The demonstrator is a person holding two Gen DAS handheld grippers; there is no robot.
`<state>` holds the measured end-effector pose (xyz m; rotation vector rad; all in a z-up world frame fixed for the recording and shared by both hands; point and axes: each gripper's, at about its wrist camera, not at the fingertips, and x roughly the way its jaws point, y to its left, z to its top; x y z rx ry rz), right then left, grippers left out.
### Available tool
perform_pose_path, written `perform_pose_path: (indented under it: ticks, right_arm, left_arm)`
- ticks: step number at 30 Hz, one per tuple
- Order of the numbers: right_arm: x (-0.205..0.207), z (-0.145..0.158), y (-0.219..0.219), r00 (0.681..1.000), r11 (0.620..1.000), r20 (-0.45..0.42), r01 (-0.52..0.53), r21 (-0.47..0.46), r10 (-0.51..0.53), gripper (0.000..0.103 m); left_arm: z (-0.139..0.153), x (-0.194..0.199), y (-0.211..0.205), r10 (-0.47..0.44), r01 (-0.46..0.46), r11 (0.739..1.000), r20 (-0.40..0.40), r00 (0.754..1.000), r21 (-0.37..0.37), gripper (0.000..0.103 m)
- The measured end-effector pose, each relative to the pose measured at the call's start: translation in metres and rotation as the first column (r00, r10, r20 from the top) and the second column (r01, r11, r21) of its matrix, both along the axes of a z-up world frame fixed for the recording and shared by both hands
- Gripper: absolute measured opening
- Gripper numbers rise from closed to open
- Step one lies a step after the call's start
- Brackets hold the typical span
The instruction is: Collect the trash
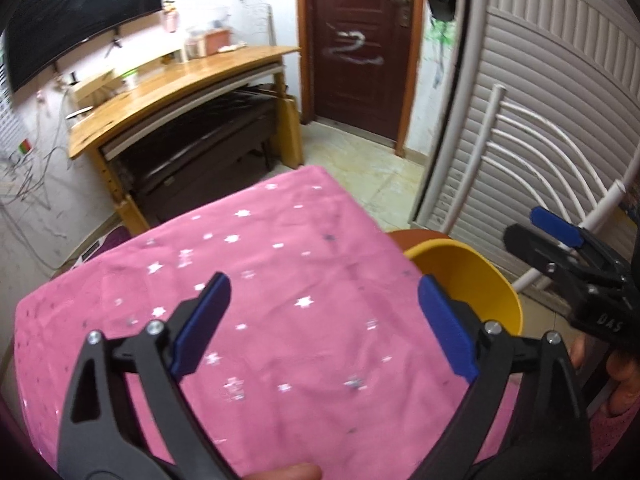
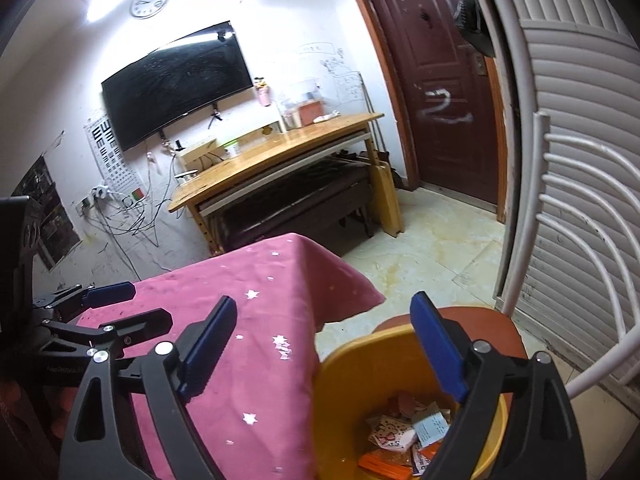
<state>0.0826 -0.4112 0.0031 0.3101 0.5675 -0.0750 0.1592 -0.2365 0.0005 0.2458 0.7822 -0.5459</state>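
left gripper [image 1: 324, 320] spread, empty | right gripper [image 2: 324, 344] spread, empty | trash [image 2: 408, 436] in yellow bin [image 2: 344, 376]

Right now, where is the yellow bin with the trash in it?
In the right wrist view the yellow bin sits low and right, on a brown chair seat beside the pink star tablecloth, under the open right gripper.

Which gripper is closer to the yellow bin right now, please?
Right. The right gripper hangs open over the yellow bin, while the left gripper is open above the pink tablecloth beside it.
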Motion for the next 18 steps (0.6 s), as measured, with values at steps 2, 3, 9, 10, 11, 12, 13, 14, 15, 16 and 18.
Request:
perform_pose_path:
  ticks: [2,3,9,10,11,12,13,14,15,16,18]
  right_arm:
    - [0.002,0.003,0.007,1.000,1.000,0.009,-0.019,-0.007,0.019,0.087]
    - [0.003,0.004,0.013,0.999,0.999,0.013,-0.031,-0.014,0.032,0.088]
    - [0.016,0.009,0.059,0.993,0.991,0.013,-0.117,-0.058,0.118,0.091]
    - [0.019,0.010,0.066,0.992,0.990,0.013,-0.126,-0.059,0.127,0.092]
    - [0.022,0.010,0.073,0.990,0.988,0.012,-0.141,-0.057,0.142,0.092]
    - [0.025,0.009,0.080,0.987,0.986,0.011,-0.158,-0.056,0.159,0.092]
    - [0.026,0.009,0.087,0.985,0.984,0.010,-0.171,-0.058,0.172,0.092]
    - [0.028,0.010,0.096,0.983,0.981,0.009,-0.184,-0.064,0.185,0.093]
    - [0.030,0.010,0.106,0.979,0.977,0.009,-0.201,-0.071,0.202,0.093]
    - [0.031,0.010,0.114,0.976,0.974,0.009,-0.214,-0.074,0.215,0.093]
    - [0.035,0.010,0.130,0.969,0.965,0.003,-0.247,-0.083,0.248,0.093]
  left_arm:
    - [0.002,0.002,0.016,0.030,-0.030,1.000,0.009,1.000,-0.011,0.093]
    - [0.002,0.003,0.025,0.048,-0.047,0.999,0.014,0.999,-0.016,0.094]
    - [0.002,0.003,0.072,0.135,-0.134,0.990,0.029,0.990,-0.036,0.095]
    - [0.002,0.002,0.081,0.154,-0.153,0.988,0.030,0.988,-0.038,0.095]
    - [0.002,0.001,0.089,0.165,-0.164,0.986,0.033,0.986,-0.040,0.095]
    - [0.002,0.000,0.098,0.181,-0.179,0.983,0.037,0.983,-0.045,0.095]
    - [0.003,-0.001,0.106,0.197,-0.195,0.980,0.041,0.979,-0.050,0.095]
    - [0.004,-0.002,0.114,0.211,-0.208,0.977,0.046,0.976,-0.054,0.095]
    - [0.005,-0.003,0.122,0.226,-0.223,0.973,0.053,0.973,-0.058,0.095]
    - [0.005,-0.004,0.128,0.238,-0.235,0.970,0.056,0.970,-0.062,0.095]
    - [0.005,-0.005,0.144,0.269,-0.265,0.962,0.060,0.961,-0.072,0.096]
